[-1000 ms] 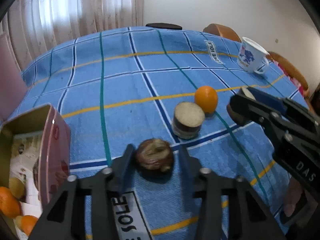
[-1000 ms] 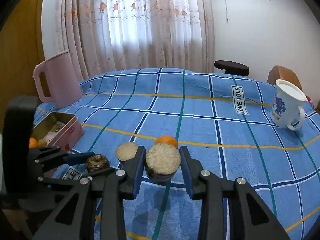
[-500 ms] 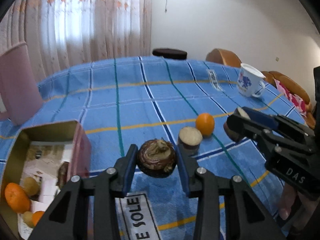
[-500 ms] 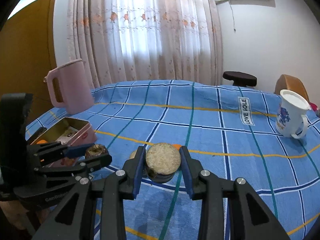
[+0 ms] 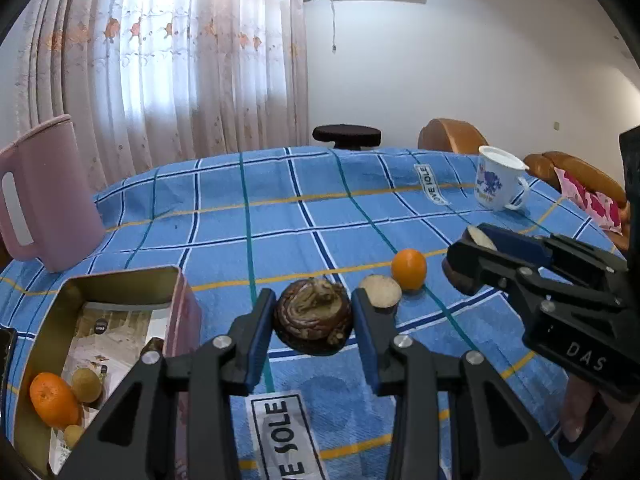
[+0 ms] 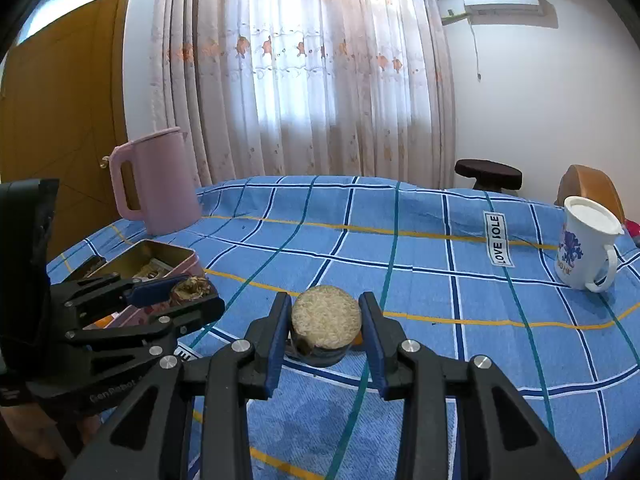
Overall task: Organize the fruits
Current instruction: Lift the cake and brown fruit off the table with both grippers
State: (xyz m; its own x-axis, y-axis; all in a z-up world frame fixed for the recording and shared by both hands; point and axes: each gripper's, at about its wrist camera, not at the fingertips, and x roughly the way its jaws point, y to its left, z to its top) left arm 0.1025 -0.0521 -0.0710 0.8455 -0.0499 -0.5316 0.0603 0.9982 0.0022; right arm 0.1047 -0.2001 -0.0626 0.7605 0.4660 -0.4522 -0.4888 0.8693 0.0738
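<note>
Left gripper (image 5: pixel 313 320) clamped on dark brown wrinkled round fruit (image 5: pixel 313 322), held clear above blue checked tablecloth (image 5: pixel 280 224), just right of open gold-lined pink tin box (image 5: pixel 120 292). Right gripper (image 6: pixel 325 332) clamped on brown cut-top fruit with pale flat face (image 6: pixel 325 330), also lifted. Still on cloth, far of left claw: small orange (image 5: pixel 409 269) touching pale cut fruit piece (image 5: pixel 380 291). Inside tin: second orange (image 5: pixel 54 400) plus small yellowish fruits (image 5: pixel 86 385). Pink jug (image 5: pixel 44 196) far left, white mug (image 5: pixel 498 184) far right.

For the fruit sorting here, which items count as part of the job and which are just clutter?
Part of the job:
left gripper shut on dark brown fruit
right gripper shut on cut-top fruit
orange, pale piece on the cloth
tin box holding fruit

Lying about:
pink jug
white mug
</note>
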